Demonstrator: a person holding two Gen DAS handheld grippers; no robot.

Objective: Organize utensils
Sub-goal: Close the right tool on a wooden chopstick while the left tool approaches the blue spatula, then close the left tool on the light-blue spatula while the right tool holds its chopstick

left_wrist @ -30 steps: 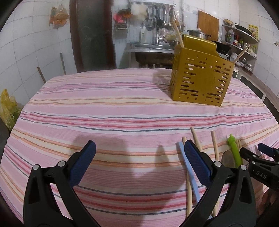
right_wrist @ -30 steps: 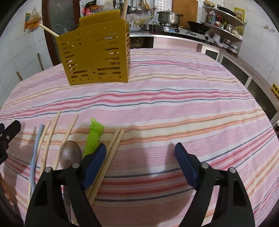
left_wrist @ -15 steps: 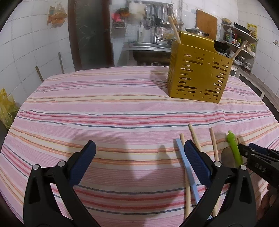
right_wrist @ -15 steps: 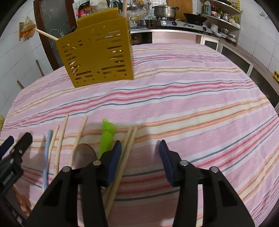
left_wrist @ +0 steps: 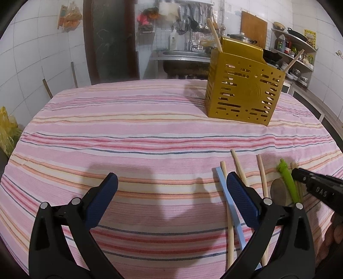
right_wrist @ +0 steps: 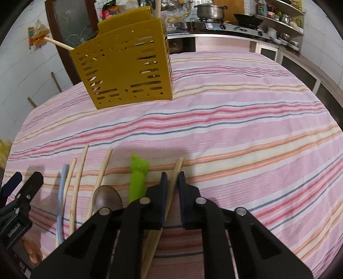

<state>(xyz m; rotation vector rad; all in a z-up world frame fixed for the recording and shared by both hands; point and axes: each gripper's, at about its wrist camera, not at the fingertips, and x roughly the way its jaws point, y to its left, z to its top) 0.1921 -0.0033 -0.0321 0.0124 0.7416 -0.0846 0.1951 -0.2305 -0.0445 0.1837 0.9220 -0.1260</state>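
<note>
A perforated yellow utensil holder (right_wrist: 126, 73) (left_wrist: 242, 94) stands at the table's far side with chopsticks sticking out of it. On the near cloth lie a blue utensil (right_wrist: 62, 184), loose wooden chopsticks (right_wrist: 79, 171), a brown spoon (right_wrist: 107, 197) and a green-handled utensil (right_wrist: 138, 178). My right gripper (right_wrist: 172, 176) is closing, and its pads press on a pair of wooden chopsticks (right_wrist: 176, 167) that still rest on the cloth. My left gripper (left_wrist: 171, 178) hangs open over bare cloth, left of the blue utensil (left_wrist: 225, 193), with nothing between its fingers.
A pink striped cloth (left_wrist: 128, 133) covers the table. Behind it are a sink counter (left_wrist: 182, 55), a stove with a pot (right_wrist: 211, 10) and shelves. A yellow bag (left_wrist: 8, 128) sits past the left table edge. A hand shows at the lower left (right_wrist: 32, 251).
My right gripper's jaws went from wide open to shut on the chopstick pair beside the green utensil. The left gripper stayed open and still.
</note>
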